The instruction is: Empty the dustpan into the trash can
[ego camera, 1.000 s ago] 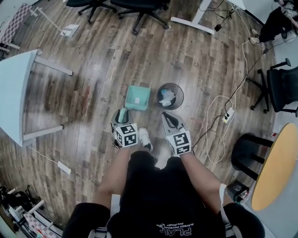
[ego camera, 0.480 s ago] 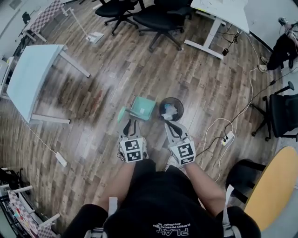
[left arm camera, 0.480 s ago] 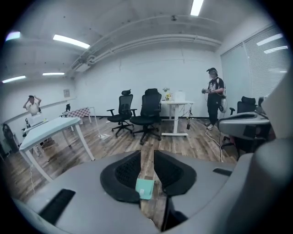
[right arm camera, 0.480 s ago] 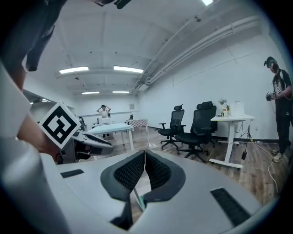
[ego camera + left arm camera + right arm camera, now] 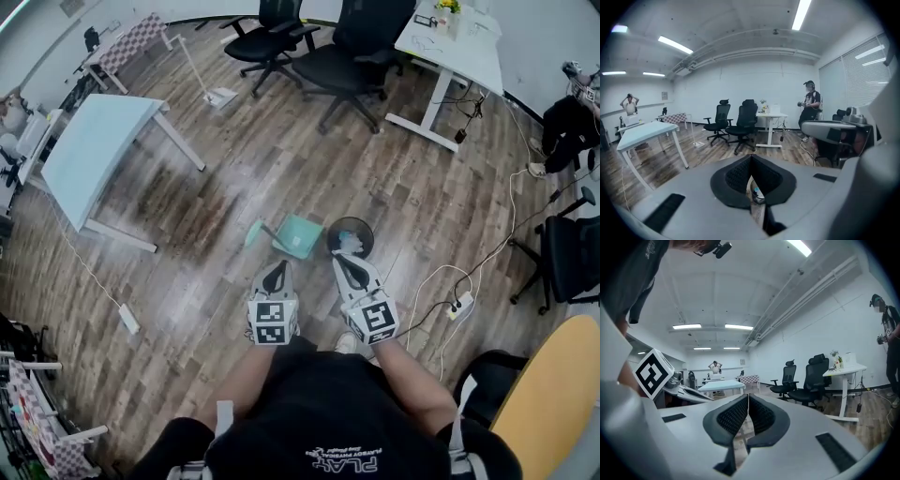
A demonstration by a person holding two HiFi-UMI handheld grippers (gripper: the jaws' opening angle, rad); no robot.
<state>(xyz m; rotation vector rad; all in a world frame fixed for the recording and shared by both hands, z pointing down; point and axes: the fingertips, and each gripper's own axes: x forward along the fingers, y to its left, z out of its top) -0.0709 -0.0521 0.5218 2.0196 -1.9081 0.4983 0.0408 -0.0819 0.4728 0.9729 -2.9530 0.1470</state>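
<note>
left gripper (image 5: 277,269) jaws together, empty; right gripper (image 5: 341,261) likewise; dustpan (image 5: 298,235) perhaps touching trash can (image 5: 351,227)

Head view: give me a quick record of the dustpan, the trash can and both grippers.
dustpan: teal, lying on the wooden floor, held by neither gripper
trash can: dark, round, upright, just right of the dustpan; pale litter inside
left gripper: jaws shut, nothing between them
right gripper: jaws shut, nothing between them
</note>
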